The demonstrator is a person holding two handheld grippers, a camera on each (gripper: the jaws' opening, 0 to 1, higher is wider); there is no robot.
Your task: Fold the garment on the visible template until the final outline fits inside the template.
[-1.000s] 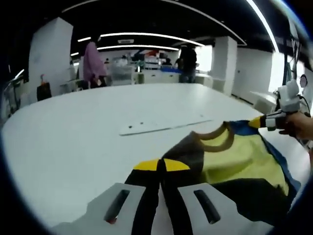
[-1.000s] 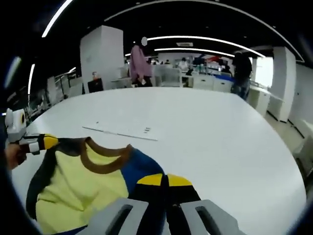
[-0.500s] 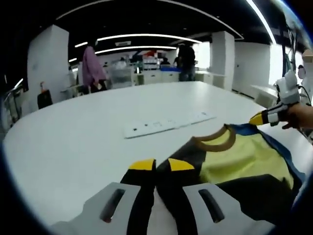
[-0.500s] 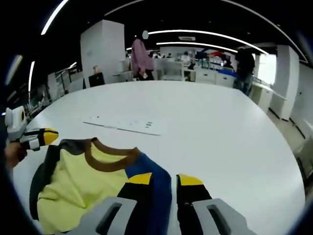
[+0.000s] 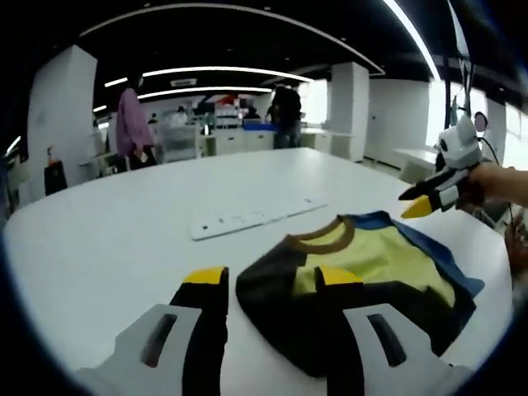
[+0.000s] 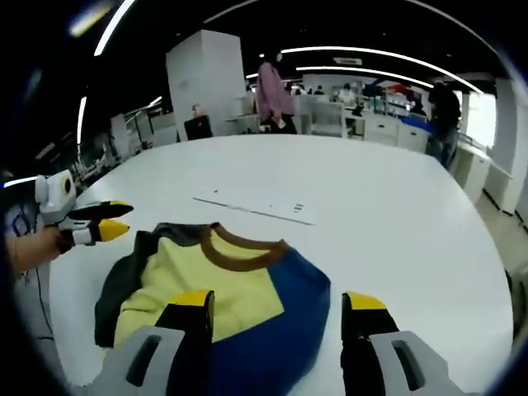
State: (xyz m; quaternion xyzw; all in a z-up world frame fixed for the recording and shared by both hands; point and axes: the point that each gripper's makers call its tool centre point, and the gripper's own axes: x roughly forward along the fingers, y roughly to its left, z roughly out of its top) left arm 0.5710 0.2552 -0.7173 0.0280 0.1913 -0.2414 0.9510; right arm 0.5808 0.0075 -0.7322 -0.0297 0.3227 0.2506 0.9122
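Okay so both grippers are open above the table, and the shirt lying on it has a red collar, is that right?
Not quite. Both the left gripper and the right gripper are open above the table, but the shirt has a brown collar, not red; the right gripper view shows it.

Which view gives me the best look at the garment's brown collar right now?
The right gripper view: the brown collar curves in full across the garment, between that tool's open jaws. In the left gripper view the collar sits farther off, seen at a shallower angle, with its near side less clear.
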